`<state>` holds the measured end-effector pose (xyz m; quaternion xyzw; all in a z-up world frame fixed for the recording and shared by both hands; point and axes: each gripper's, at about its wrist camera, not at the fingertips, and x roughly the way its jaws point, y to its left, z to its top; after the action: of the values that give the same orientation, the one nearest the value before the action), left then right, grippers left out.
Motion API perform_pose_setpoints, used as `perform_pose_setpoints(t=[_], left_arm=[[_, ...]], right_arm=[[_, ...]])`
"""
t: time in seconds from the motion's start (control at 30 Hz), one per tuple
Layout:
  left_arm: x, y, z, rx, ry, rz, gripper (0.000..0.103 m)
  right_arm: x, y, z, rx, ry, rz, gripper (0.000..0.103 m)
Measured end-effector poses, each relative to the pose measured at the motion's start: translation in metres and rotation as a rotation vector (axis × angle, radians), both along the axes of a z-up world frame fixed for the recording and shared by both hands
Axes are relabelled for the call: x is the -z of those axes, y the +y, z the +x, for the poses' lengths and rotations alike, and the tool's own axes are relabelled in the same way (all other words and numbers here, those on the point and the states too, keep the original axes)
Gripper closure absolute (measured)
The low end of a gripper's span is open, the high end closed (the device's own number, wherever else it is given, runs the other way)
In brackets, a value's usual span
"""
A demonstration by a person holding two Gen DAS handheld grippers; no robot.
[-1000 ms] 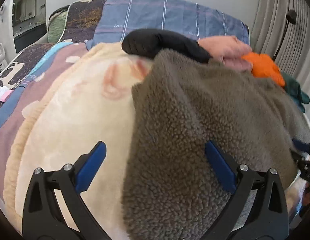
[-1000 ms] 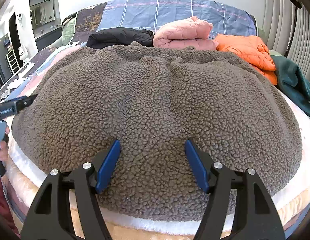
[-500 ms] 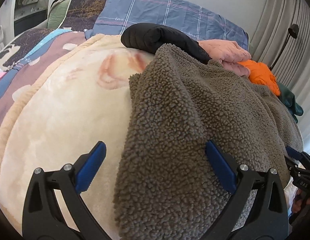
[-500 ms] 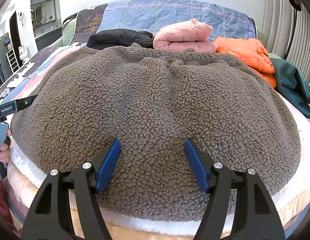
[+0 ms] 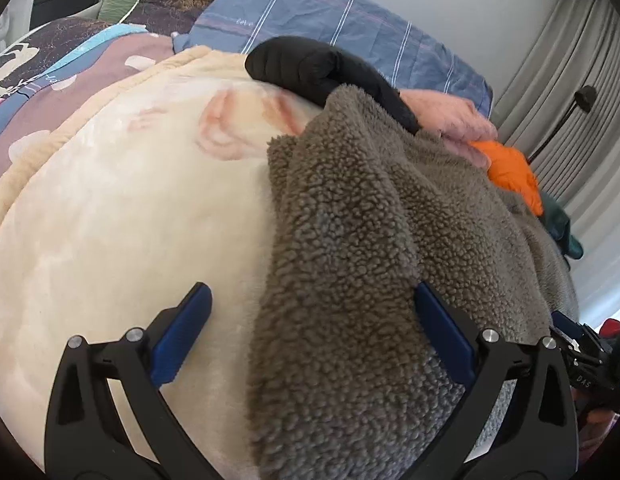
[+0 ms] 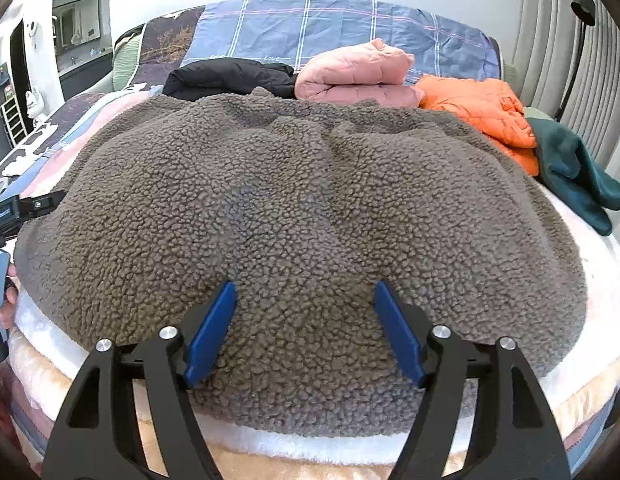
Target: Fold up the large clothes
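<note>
A large grey-brown fleece garment (image 6: 310, 208) lies spread over a cream blanket (image 5: 130, 216) on the bed. In the left wrist view its left edge (image 5: 342, 264) runs between my left gripper's (image 5: 310, 332) open blue pads, which hover over garment and blanket. My right gripper (image 6: 306, 328) is open above the garment's near hem, with fleece showing between the pads. The left gripper's tip (image 6: 26, 208) shows at the garment's left side in the right wrist view. The right gripper (image 5: 582, 356) shows at the far right of the left wrist view.
Folded clothes sit at the head of the bed: a black jacket (image 6: 230, 78), a pink jacket (image 6: 354, 74), an orange jacket (image 6: 482, 114) and a dark green garment (image 6: 574, 172). A blue plaid pillow (image 6: 330, 28) lies behind. Curtains and a lamp (image 6: 582, 4) stand at the right.
My left gripper has moved closer over the garment's left edge and tilted, so the view has shifted. My right gripper has barely moved. Both stay open.
</note>
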<state>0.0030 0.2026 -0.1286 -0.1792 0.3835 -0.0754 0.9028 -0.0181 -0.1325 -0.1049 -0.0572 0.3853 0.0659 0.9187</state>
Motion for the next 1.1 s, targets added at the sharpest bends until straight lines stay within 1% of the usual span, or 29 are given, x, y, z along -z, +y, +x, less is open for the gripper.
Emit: perform_pose_setpoints(t=[0.07,0.1,0.13,0.17,0.2,0.23,0.33,0.4,0.43,0.5,0.53,0.6,0.7,0.8,0.83,0.87,1.0,1.1], left_arm=[[-0.002,0.001,-0.003,0.022,-0.006,0.011,0.002],[-0.005,0.003,-0.004,0.035,-0.020,-0.001,0.002],[-0.009,0.008,-0.006,0.022,-0.024,-0.009,0.002],[-0.014,0.015,-0.009,-0.011,-0.035,-0.015,0.002],[-0.022,0.025,-0.013,-0.056,-0.060,-0.028,0.002],[-0.029,0.033,-0.015,-0.074,-0.080,-0.040,0.002],[-0.046,0.053,-0.018,-0.116,-0.113,-0.052,0.002],[-0.054,0.059,-0.018,-0.130,-0.120,-0.050,0.002],[-0.058,0.061,-0.017,-0.118,-0.131,-0.053,0.002],[-0.061,0.061,-0.014,-0.114,-0.126,-0.044,0.002],[-0.062,0.061,-0.013,-0.114,-0.115,-0.035,0.002],[-0.061,0.061,-0.009,-0.104,-0.101,-0.038,0.002],[-0.056,0.060,-0.008,-0.088,-0.100,-0.041,0.003],[-0.049,0.059,-0.004,-0.081,-0.075,0.009,0.003],[-0.046,0.059,-0.001,-0.070,-0.068,0.010,0.004],[-0.044,0.060,0.001,-0.059,-0.064,0.002,0.004],[-0.034,0.065,0.013,-0.025,-0.054,-0.045,0.004],[-0.027,0.065,0.030,0.047,-0.040,-0.114,0.004]], right_arm=[[-0.005,0.000,-0.002,0.007,-0.008,-0.013,0.029],[-0.007,0.000,-0.004,0.011,-0.015,-0.020,0.029],[-0.010,0.001,-0.006,0.016,-0.026,-0.030,0.029],[-0.014,0.003,-0.010,0.019,-0.042,-0.041,0.029],[-0.017,0.005,-0.013,0.016,-0.056,-0.049,0.029],[-0.020,0.009,-0.016,0.007,-0.072,-0.060,0.029],[-0.033,0.035,-0.031,-0.072,-0.160,-0.127,0.029],[-0.042,0.063,-0.044,-0.183,-0.216,-0.156,0.029],[-0.044,0.074,-0.048,-0.228,-0.228,-0.154,0.029],[-0.044,0.105,-0.057,-0.348,-0.240,-0.146,0.029],[-0.042,0.120,-0.061,-0.399,-0.244,-0.158,0.029],[-0.031,0.154,-0.072,-0.506,-0.264,-0.230,0.029],[-0.013,0.194,-0.085,-0.612,-0.337,-0.386,0.029],[0.002,0.216,-0.081,-0.638,-0.341,-0.485,0.029],[0.007,0.220,-0.078,-0.635,-0.338,-0.513,0.029],[0.010,0.225,-0.075,-0.632,-0.337,-0.538,0.029],[0.011,0.237,-0.073,-0.655,-0.365,-0.576,0.029],[0.010,0.245,-0.073,-0.672,-0.371,-0.595,0.029]])
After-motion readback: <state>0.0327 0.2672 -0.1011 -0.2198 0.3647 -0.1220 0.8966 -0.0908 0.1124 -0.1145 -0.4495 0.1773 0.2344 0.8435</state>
